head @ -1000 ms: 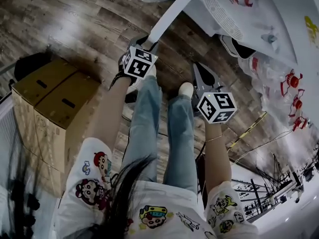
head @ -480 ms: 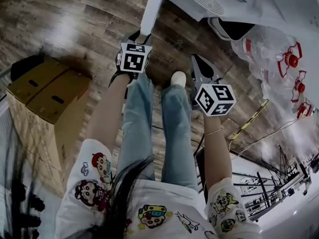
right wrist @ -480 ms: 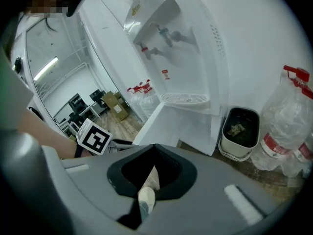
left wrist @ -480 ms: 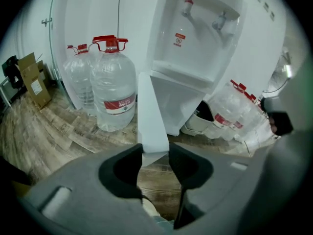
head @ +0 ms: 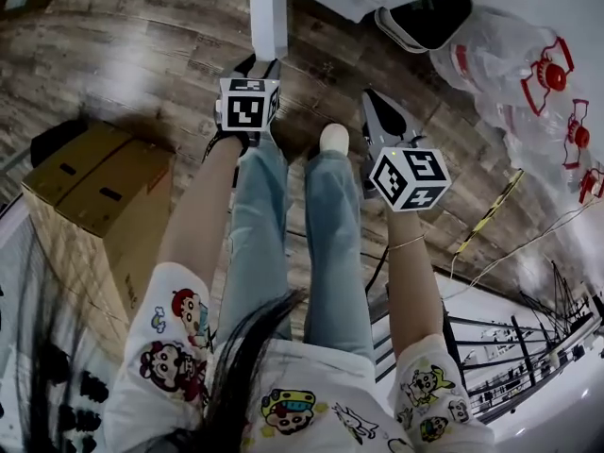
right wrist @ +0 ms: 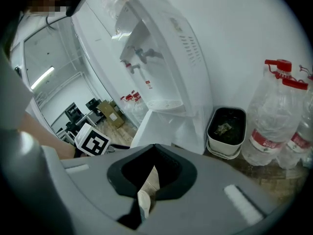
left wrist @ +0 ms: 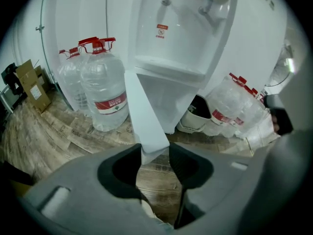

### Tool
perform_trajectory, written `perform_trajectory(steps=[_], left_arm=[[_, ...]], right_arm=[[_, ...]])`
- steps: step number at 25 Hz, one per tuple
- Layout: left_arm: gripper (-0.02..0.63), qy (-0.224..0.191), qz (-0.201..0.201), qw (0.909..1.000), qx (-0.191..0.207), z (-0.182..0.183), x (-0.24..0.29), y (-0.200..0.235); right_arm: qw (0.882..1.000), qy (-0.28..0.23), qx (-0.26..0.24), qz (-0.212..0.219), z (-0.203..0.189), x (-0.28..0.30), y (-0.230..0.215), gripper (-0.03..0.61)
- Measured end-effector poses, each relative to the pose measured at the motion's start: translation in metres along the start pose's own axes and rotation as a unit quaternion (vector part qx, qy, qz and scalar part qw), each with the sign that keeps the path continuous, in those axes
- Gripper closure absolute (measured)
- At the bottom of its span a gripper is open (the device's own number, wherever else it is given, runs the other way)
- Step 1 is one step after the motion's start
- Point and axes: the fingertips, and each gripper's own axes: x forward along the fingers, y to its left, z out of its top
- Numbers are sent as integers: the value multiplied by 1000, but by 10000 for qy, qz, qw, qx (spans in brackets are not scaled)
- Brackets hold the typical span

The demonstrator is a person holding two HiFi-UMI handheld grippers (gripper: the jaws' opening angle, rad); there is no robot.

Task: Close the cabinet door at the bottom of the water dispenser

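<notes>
The white water dispenser (left wrist: 195, 43) stands ahead, and its bottom cabinet door (left wrist: 144, 116) hangs swung out towards me. My left gripper (left wrist: 155, 156) is shut on the door's free edge. Its jaws have just eased open slightly, with the edge still touching both pads. In the head view the left gripper (head: 262, 64) sits at the foot of the door (head: 267, 12). My right gripper (head: 376, 111) is shut on nothing and hangs to the right, off the door. In the right gripper view (right wrist: 149, 180) only a shoe and floor show below its jaws, with the door (right wrist: 156, 126) ahead.
Large water bottles (left wrist: 102, 92) with red caps stand left of the dispenser, and more (head: 528, 64) to its right. A black bin (right wrist: 226, 129) sits beside the dispenser. A cardboard box (head: 94, 196) is on the wooden floor at my left. The person's legs stand between the grippers.
The door has swung from slanting right to nearly straight up in the head view, with the left gripper moving along on its edge. The shut right gripper has drifted alongside.
</notes>
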Motion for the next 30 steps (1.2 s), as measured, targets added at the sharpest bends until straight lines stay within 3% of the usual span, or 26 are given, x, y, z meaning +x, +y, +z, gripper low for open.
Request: perform_trajectory(steps=[18, 30], left_arm=[[437, 307, -309, 9930, 1096, 45, 38, -110], [437, 365, -436, 9895, 1327, 82, 71, -152]], right_arm=[[9954, -546, 733, -282, 2, -55, -63, 568], [9899, -737, 1049, -605, 17, -66, -119, 568]])
